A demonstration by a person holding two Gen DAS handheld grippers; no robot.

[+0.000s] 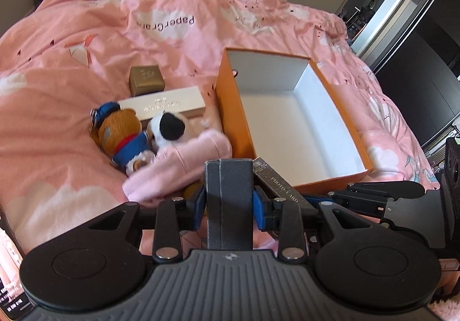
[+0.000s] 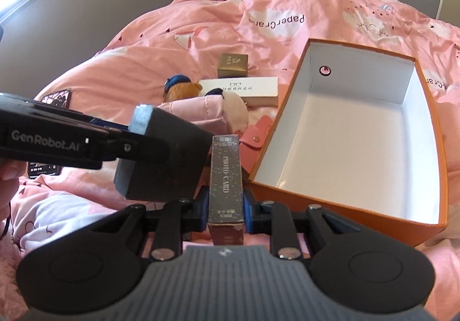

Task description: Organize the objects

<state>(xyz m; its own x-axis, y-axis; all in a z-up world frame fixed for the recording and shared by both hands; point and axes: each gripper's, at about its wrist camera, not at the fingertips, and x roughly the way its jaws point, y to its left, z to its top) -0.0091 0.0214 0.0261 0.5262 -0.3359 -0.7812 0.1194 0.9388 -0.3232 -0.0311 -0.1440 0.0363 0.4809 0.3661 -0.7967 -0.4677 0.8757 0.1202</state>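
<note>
Above a pink-quilted bed, the left hand-held gripper pinches a dark grey box while the right hand-held gripper clamps a photo card box, both just beside the open orange box.

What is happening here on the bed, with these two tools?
A person is tidying things into an orange box, which is open and holds nothing yet. The left tool grips a dark grey box; the right tool grips a photo card box. Plush toys and small boxes lie on the pink duvet.
</note>
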